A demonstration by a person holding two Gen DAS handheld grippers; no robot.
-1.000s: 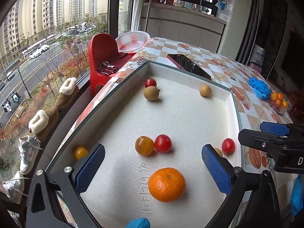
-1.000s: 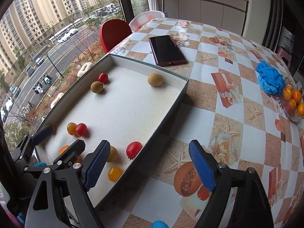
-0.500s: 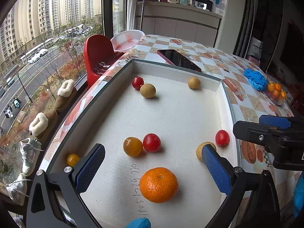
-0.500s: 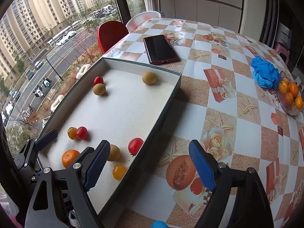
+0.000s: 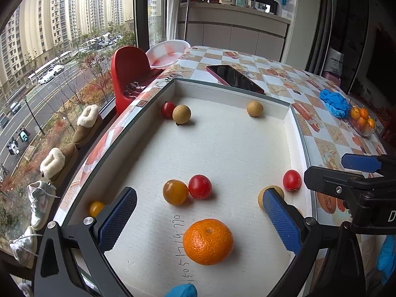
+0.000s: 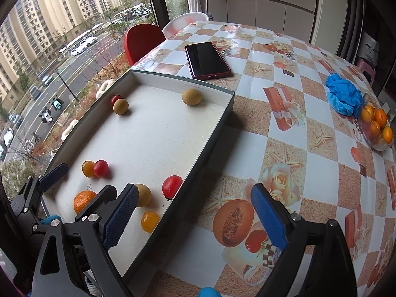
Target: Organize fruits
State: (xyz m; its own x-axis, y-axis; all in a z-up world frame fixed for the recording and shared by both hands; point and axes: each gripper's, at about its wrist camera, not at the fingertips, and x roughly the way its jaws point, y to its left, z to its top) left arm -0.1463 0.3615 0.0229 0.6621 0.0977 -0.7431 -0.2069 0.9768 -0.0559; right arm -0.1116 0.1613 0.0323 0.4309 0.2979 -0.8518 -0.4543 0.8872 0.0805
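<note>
Small yellow tomato (image 5: 96, 208) half hidden behind left gripper (image 5: 198, 220), wide open, empty, tilted down over mandarin (image 5: 208, 241) in tray (image 5: 158, 94). Right gripper (image 6: 195, 220) just opened wider, empty, straddling tray's right wall.

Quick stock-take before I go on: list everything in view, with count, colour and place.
Box lid: one, white inside, on table.
Mandarin: one, orange, near end of lid.
Cherry tomatoes: three red; three yellow-orange; all in lid.
Longans: three, tan; in lid.
Phone: one, dark red, beyond lid.
Blue gloves: crumpled, right.
Bowl of mandarins: one, far right.
Red chair: one, by window.
Left tool: open, above mandarin.
Right tool: open, over lid's edge, just widened, holding nothing.
</note>
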